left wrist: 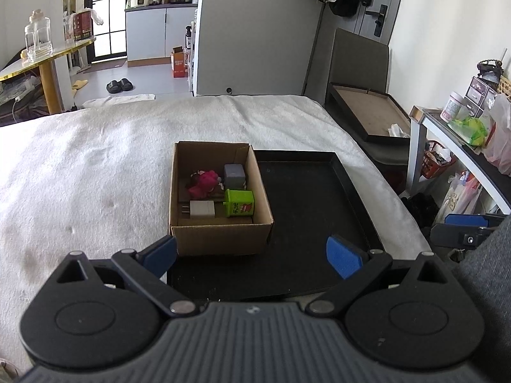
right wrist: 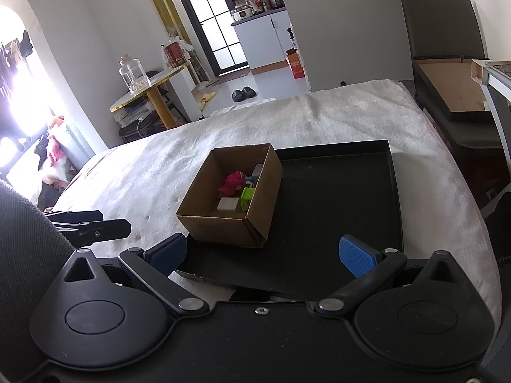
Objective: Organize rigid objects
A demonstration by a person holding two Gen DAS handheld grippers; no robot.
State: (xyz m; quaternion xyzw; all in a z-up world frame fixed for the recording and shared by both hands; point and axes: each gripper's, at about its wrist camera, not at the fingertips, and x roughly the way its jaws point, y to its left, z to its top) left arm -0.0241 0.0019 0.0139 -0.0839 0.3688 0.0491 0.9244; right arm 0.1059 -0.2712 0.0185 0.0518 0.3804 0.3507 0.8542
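Four small things lie in the open cardboard box (left wrist: 220, 198): a pink toy (left wrist: 202, 182), grey cube (left wrist: 234, 175), green block (left wrist: 239, 203) and white charger (left wrist: 201, 209). It sits at the left edge of a black tray (left wrist: 316, 210) on the bed (left wrist: 80, 166), the tray's right half bare. Both the left gripper (left wrist: 252, 257) and right gripper (right wrist: 263, 253) hang near the tray's front edge, fingers spread, holding nothing.

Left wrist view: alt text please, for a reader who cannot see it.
An open cardboard box on a black tray holds a pink toy, grey block, green box and white charger. The left gripper is open, empty.
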